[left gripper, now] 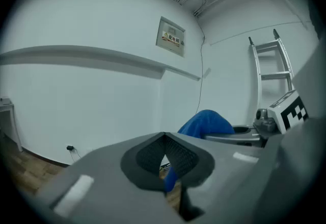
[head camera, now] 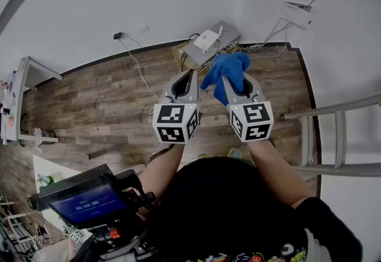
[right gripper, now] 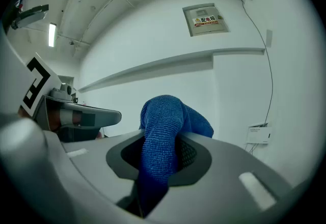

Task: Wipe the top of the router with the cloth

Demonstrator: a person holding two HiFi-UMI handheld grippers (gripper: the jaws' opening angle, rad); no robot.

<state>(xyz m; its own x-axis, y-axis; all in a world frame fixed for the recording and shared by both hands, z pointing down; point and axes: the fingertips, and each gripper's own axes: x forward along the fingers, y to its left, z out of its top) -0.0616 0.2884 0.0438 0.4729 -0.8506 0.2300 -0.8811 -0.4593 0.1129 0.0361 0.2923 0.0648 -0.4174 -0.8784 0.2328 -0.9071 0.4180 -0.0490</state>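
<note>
We judge the wiping not yet begun. The router lies on the wooden floor close to the wall, well apart from both tools, and nothing touches its top. The blue cloth is clamped in the right gripper, whose jaws are closed on a fold of it, with the rest bunching above the tips. The left gripper has its jaws drawn together with nothing between them; the blue seen past them is that same cloth. The whole task remains: carrying the cloth down and passing it over the router's top. We record no container with contents; the grey slab under the router may be a box, but it is too small to tell.
</note>
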